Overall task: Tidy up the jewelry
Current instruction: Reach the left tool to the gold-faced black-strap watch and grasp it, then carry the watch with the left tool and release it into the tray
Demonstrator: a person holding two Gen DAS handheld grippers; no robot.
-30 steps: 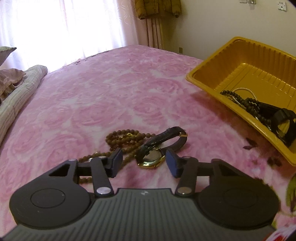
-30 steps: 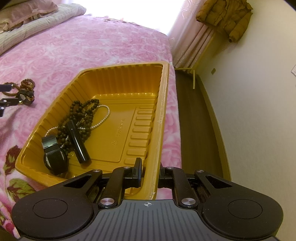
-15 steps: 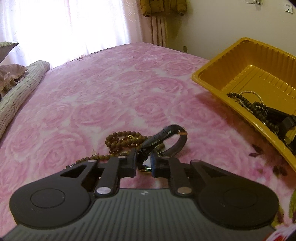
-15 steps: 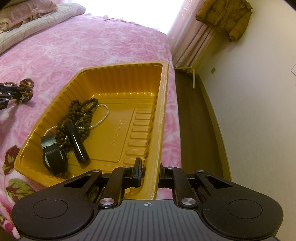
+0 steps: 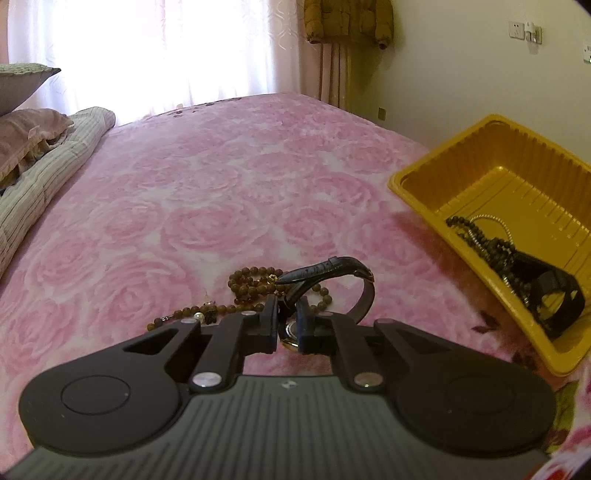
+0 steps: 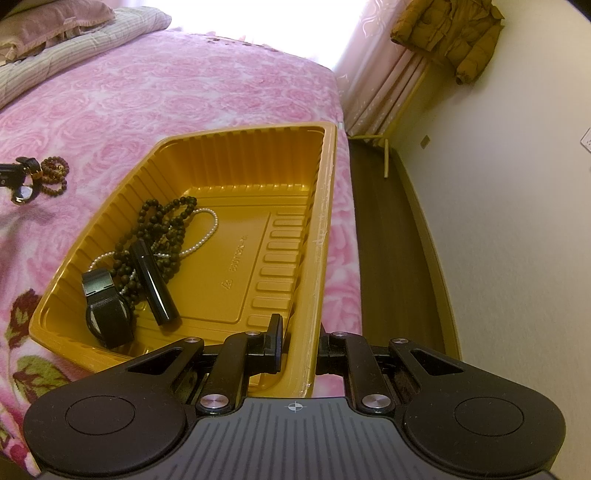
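Note:
My left gripper (image 5: 287, 320) is shut on a gold watch with a dark leather strap (image 5: 332, 271) and holds it just above the pink bedspread; the watch also shows in the right wrist view (image 6: 26, 181). A brown bead necklace (image 5: 251, 286) lies under and behind it. The yellow plastic tray (image 5: 417, 195) stands to the right. It holds a dark bead necklace (image 6: 162, 225), a pearl strand (image 6: 210, 229) and a black watch (image 6: 107, 314). My right gripper (image 6: 299, 347) is shut on the tray's near right rim (image 6: 317, 295).
Folded striped quilt and pillows (image 5: 40, 166) lie at the bed's far left. The bed edge and dark floor (image 6: 388, 240) are right of the tray. A curtain and hanging jacket (image 6: 450, 33) are at the far wall.
My left gripper closed on the gold watch and has lifted it a little off the bedspread. The right gripper has stayed on the tray rim.

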